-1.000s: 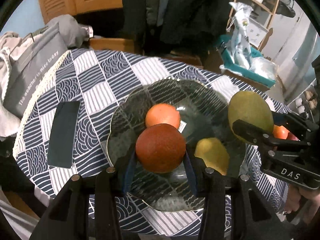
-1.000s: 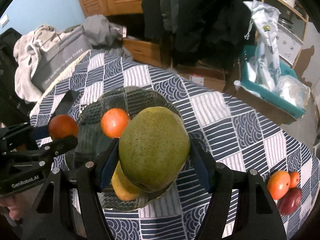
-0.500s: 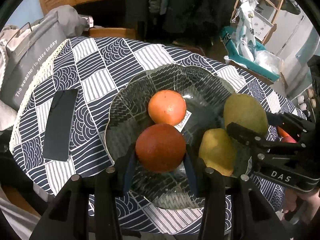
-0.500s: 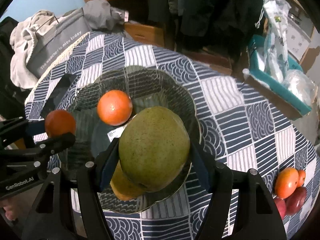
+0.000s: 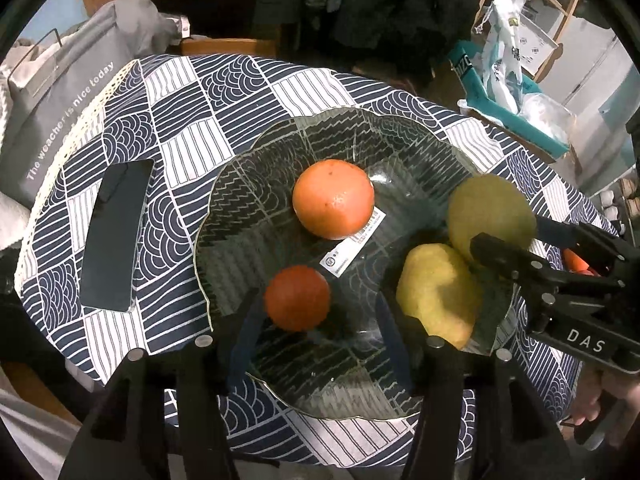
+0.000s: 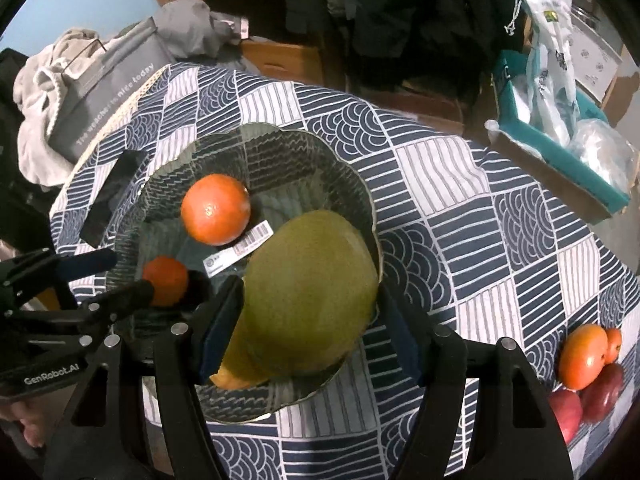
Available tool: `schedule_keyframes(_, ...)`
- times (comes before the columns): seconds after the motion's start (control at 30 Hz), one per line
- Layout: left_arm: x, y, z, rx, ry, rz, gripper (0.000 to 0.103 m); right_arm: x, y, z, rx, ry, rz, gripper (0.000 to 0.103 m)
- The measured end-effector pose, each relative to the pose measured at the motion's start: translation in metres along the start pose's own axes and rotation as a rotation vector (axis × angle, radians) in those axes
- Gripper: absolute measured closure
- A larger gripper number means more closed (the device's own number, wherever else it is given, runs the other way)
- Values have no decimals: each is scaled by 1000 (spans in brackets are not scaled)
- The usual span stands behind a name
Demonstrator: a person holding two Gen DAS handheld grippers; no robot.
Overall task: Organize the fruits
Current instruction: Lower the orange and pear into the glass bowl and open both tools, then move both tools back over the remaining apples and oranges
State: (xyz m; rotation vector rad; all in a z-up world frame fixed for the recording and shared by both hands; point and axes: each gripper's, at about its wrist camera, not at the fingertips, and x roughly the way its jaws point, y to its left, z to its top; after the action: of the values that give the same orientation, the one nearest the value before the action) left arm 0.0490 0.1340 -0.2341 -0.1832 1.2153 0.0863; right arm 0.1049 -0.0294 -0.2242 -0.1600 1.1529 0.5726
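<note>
A glass bowl [image 5: 240, 184] [image 6: 280, 140] sits on the patterned tablecloth. In it lie a large orange [image 5: 333, 199] [image 6: 215, 208], a small dark orange [image 5: 297, 298] [image 6: 165, 280] and a yellow fruit [image 5: 438, 295]. My left gripper [image 5: 316, 320] is open, its fingers spread on either side of the small orange, which rests in the bowl. My right gripper [image 6: 310, 312] is open around a green mango [image 6: 308, 300] [image 5: 490, 212] that sits at the bowl's right side, partly on the yellow fruit.
A black phone [image 5: 116, 236] lies left of the bowl. Several red and orange fruits [image 6: 588, 364] lie at the table's right edge. A grey bag [image 5: 52, 104] stands left of the table; a teal box with plastic bags [image 6: 560, 112] stands beyond.
Both grippers lowered into the bowl and opened. The small orange left my left gripper and the mango left my right gripper; both now rest in the bowl.
</note>
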Motion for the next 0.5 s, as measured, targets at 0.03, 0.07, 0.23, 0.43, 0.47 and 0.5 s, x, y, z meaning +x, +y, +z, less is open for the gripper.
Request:
schedule_keyframes(0.03, 0, 0, 0, 1, 2, 2, 44, 0, 0, 0, -1, -1, 6, 33)
schedule_keyframes(0.07, 0, 0, 0, 2, 3, 3, 44, -1, 1, 0, -2, -1, 8, 33)
schedule_keyframes(0.23, -3, -1, 0, 4, -5, 6, 43, -6, 0, 1, 10, -19, 15, 33)
schedule_keyframes(0.43, -11, -3, 2, 4, -22, 0, 43, -14, 0, 2, 12, -41, 4, 33)
schedule_keyframes(0.47, -13, -4, 2, 7, -30, 1, 43, -16, 0, 3, 12, -48, 0, 33)
schedule_keyframes(0.5, -15, -6, 2, 9, -35, 1, 43, -18, -1, 3, 9, -55, -5, 33)
